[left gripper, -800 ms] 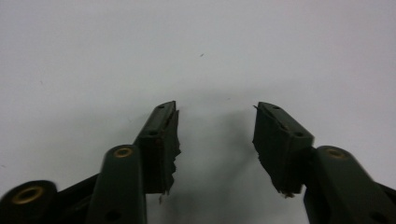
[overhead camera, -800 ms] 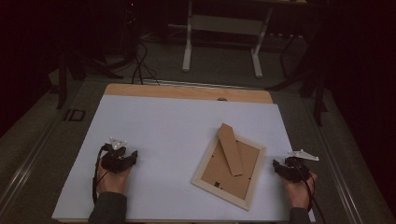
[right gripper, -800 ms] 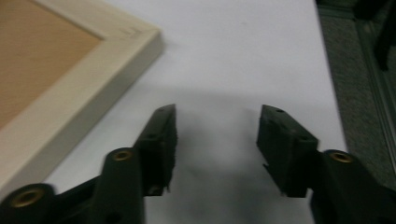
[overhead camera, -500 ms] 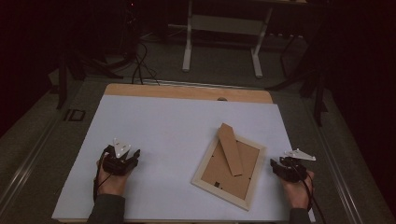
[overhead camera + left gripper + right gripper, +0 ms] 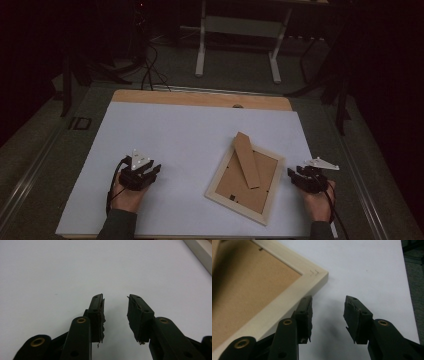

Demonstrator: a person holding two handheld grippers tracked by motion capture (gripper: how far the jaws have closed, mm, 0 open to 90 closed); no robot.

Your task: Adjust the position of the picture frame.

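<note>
A light wooden picture frame lies face down on the white sheet, its brown backing up and its cardboard stand strut lying across it. My left gripper rests low on the sheet, well left of the frame, open with bare sheet between its fingertips. A corner of the frame shows at the top right of the left gripper view. My right gripper sits just right of the frame's right corner, open and holding nothing. Its left finger lies beside the frame's edge.
The white sheet covers most of the table, and a strip of bare wood shows along the far edge. Beyond the table, on the dark floor, are cables and a white desk base. The sheet's right edge is close to my right gripper.
My left gripper has shifted a little to the right, toward the frame. The right gripper has barely moved, and the frame lies as before.
</note>
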